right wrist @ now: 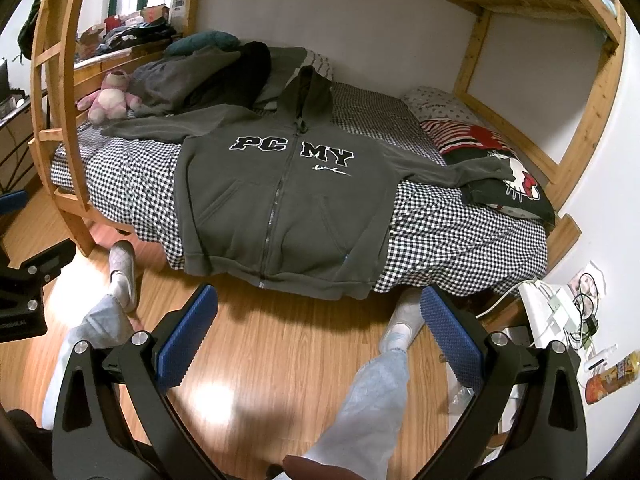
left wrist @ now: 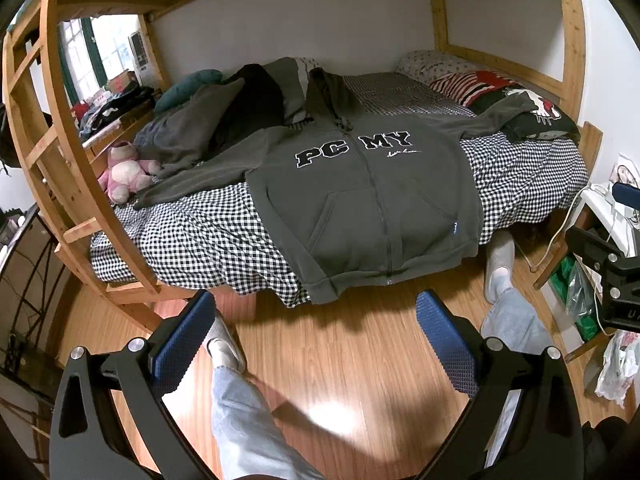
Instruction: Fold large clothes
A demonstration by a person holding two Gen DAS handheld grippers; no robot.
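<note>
Hoodie (left wrist: 360, 200) lies flat on the bed (left wrist: 200, 236), well beyond both tools, left (left wrist: 316, 344) and right (right wrist: 320, 336), each released.

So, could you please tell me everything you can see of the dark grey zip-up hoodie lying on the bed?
The dark grey zip-up hoodie looks like thick fleece, with black, white-edged letters PC MY across the chest, small white script beneath, two front pockets and a ribbed hem. It lies face up, zipped, on the black-and-white checked bedspread, hood pointing to the wall and sleeves spread. Its hem hangs over the bed's edge; one sleeve end rests on a black cartoon-print pillow. Neither gripper touches it.
</note>
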